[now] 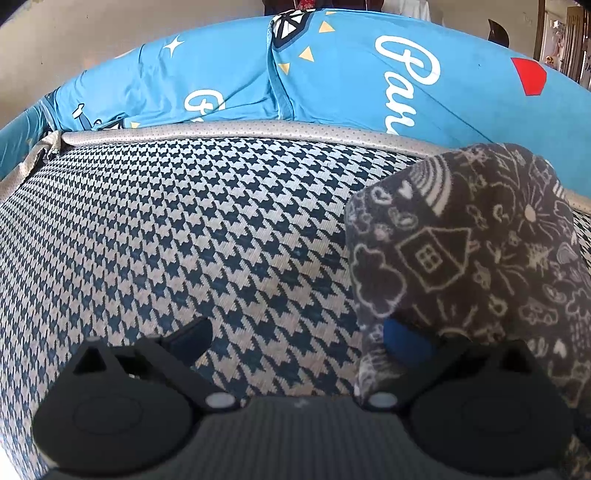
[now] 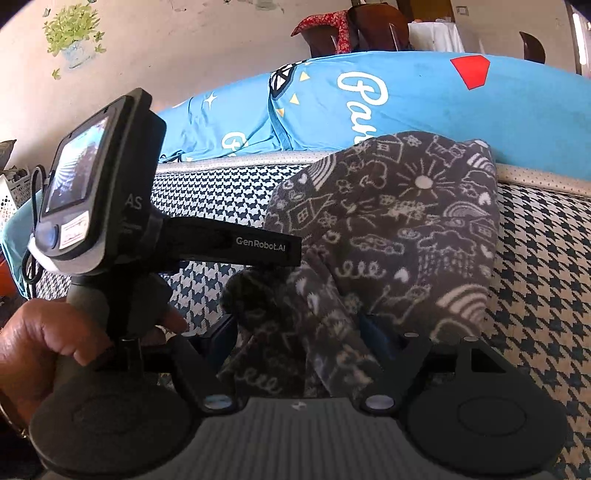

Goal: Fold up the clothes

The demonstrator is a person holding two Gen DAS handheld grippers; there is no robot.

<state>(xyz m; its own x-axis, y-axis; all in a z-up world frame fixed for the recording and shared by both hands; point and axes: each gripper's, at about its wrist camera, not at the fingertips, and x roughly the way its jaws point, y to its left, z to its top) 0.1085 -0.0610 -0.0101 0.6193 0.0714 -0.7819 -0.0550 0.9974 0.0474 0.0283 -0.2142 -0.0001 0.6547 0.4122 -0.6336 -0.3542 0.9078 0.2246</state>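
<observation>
A dark grey fleece garment [image 1: 461, 240] printed with white doodles of houses, suns and rainbows is bunched up over a houndstooth surface [image 1: 184, 221]. My left gripper [image 1: 297, 338] is open; the cloth drapes over its right finger and the left finger is bare. In the right wrist view the garment [image 2: 388, 221] rises in a mound, and a thick fold drops between the fingers of my right gripper [image 2: 297, 330], which is closed partway onto that fold. The left gripper's finger [image 2: 266, 247] reaches the cloth from the left.
A hand [image 2: 55, 332] holds the left gripper's handle, whose screen unit [image 2: 85, 173] fills the left side. Blue printed bedding [image 1: 332, 74] lies along the far edge behind a grey piped border [image 1: 240, 127]. Chairs [image 2: 369, 29] stand beyond, and a white basket [image 2: 11, 195] sits far left.
</observation>
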